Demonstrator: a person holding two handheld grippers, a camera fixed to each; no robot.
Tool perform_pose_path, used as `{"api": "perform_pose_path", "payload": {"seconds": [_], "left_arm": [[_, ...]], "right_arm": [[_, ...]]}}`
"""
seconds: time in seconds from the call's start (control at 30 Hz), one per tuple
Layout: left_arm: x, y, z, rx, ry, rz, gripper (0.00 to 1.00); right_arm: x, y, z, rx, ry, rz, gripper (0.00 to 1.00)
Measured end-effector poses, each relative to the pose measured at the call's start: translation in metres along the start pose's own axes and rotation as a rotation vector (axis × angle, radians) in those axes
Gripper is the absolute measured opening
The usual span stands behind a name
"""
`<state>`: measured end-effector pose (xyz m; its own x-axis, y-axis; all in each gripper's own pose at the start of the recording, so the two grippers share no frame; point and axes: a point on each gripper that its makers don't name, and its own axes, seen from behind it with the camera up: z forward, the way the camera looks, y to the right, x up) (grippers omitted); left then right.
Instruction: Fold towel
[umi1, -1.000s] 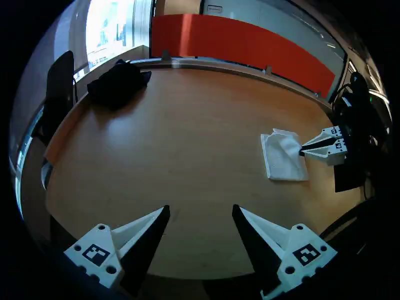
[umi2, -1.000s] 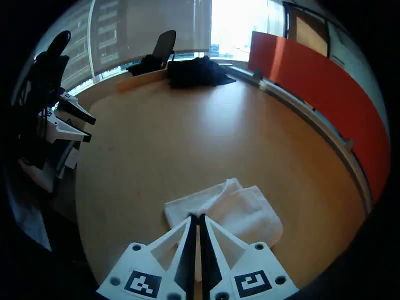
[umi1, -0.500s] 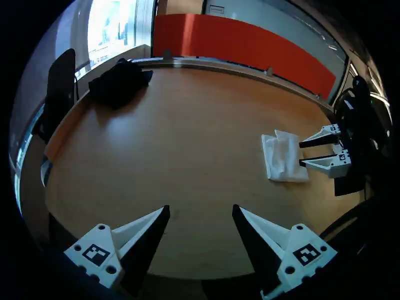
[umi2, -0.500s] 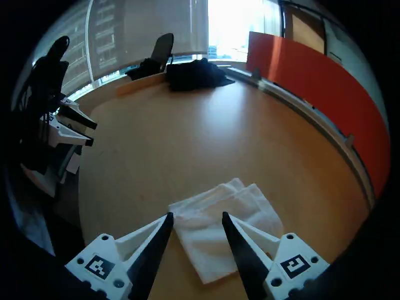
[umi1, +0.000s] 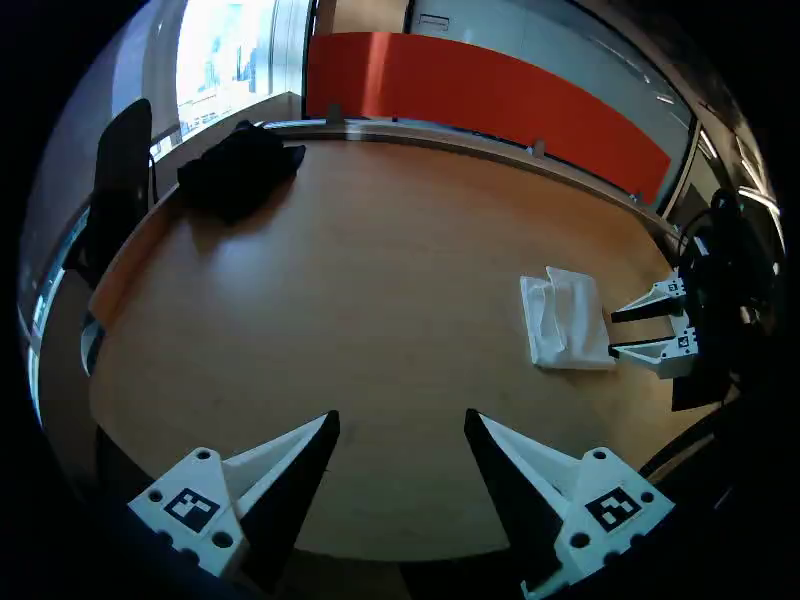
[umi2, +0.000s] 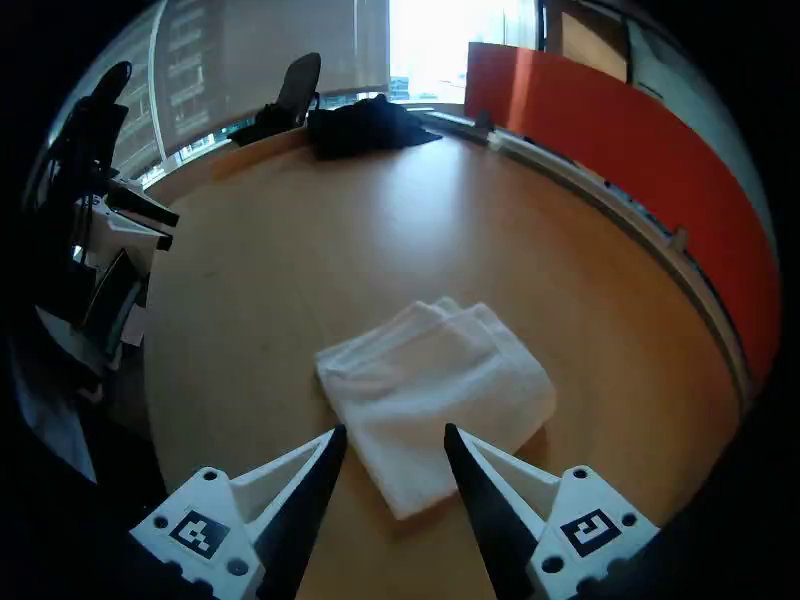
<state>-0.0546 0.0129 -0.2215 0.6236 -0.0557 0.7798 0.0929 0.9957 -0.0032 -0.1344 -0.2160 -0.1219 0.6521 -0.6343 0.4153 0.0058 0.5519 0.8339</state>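
White cloth, a towel (umi2: 435, 390) folded into a thick rectangle with its layered edges showing along one end, lies flat on the wooden table (umi2: 330, 230), close to the table's near edge in the right gripper view. The right gripper (umi2: 395, 430) points straight at it with its two fingers spread apart and nothing between them; their dark tips sit at the towel's near border, and whether they touch the cloth cannot be told. In the left gripper view the same towel (umi1: 565, 318) rests far over to the right side of the table (umi1: 380, 250), with the right gripper (umi1: 611, 334) just beside its outer edge, fingers parted, held by a person whose dark shape stands behind it. The left gripper (umi1: 401, 414) is well apart from the towel, above bare wood near the table's edge, its fingers wide open and empty; it appears in the right gripper view at the far left (umi2: 172, 230). At the far end of the table lies a black bundle of fabric (umi1: 238, 170), with a dark chair (umi1: 120, 190) beside it. A red panel (umi1: 480, 85) runs along the table's long far side, and a bright window (umi1: 225, 60) stands behind the bundle.
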Motion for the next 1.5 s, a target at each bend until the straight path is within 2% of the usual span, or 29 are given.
{"api": "perform_pose_path", "payload": {"seconds": [0.2,0.5,0.7,0.9,1.0,1.1,1.17,1.23,1.5], "left_arm": [[0.001,0.001,0.000,0.001,0.001,0.013,0.93],[0.001,0.002,0.000,0.000,0.001,0.017,0.93],[-0.001,0.003,-0.001,-0.003,0.003,0.008,0.93],[-0.001,0.002,-0.002,-0.002,0.005,0.005,0.93],[-0.001,0.004,-0.001,-0.005,0.004,0.008,0.93],[-0.002,0.005,-0.001,-0.007,0.002,0.011,0.93],[-0.002,0.006,-0.001,-0.008,0.001,0.013,0.93],[-0.002,0.007,-0.001,-0.012,0.002,0.015,0.93],[0.003,0.012,-0.001,-0.027,0.012,0.029,0.93]], "right_arm": [[-0.027,0.004,-0.005,-0.020,-0.036,0.019,0.75],[-0.052,0.007,-0.003,-0.038,-0.075,0.048,0.74],[-0.065,0.004,0.001,-0.031,-0.098,0.066,0.54],[-0.071,0.004,0.003,-0.037,-0.100,0.085,0.43],[-0.071,0.006,0.002,-0.048,-0.094,0.095,0.34],[-0.072,0.007,0.002,-0.056,-0.091,0.106,0.24],[-0.072,0.009,0.001,-0.061,-0.089,0.109,0.11],[-0.072,0.010,0.001,-0.066,-0.090,0.111,0.06],[-0.058,0.021,-0.007,-0.094,-0.077,0.095,0.04]]}}
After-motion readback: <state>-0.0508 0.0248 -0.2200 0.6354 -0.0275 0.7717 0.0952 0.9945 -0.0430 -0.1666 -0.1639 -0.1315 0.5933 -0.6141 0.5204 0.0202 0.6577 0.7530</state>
